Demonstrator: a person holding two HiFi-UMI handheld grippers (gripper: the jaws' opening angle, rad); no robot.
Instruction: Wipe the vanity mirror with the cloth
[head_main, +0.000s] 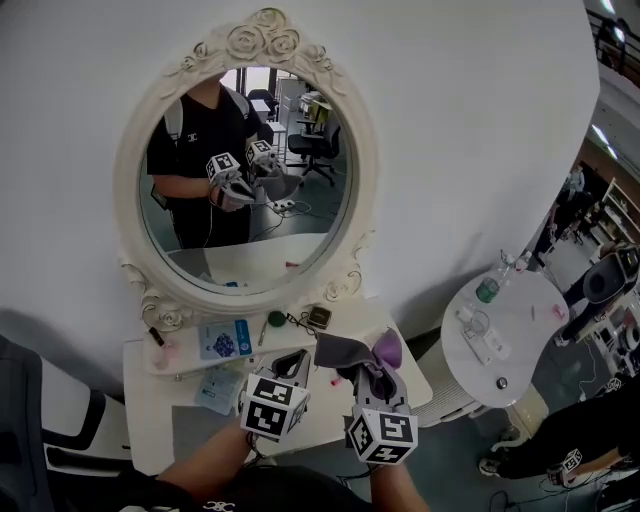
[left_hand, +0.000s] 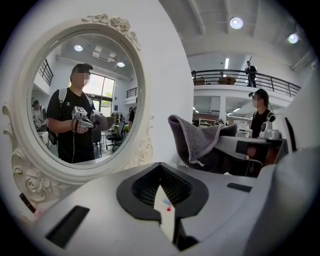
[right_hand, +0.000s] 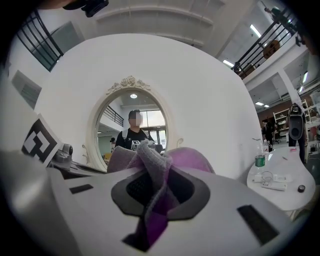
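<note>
I held cloth (head_main: 347, 351) pinched in right gripper (head_main: 366, 373), facing mirror (head_main: 250, 190), ready for wiping; left gripper (head_main: 294, 362) jaws together, empty, spare.

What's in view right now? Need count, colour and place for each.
vanity mirror: 1, cream ornate oval frame, on the white wall
vanity table: 1, white, under the mirror
cloth: 1, grey and purple, between the right gripper's jaws
packets: 2, blue, on the vanity table, left of centre
round thing: 1, green, just below the mirror frame
side table: 1, white, round, at right
bottle: 1, green label, on the side table
bystander: 1, black clothes, lower right
left gripper: 1, grey, jaws together, empty
right gripper: 1, grey, shut on the cloth
</note>
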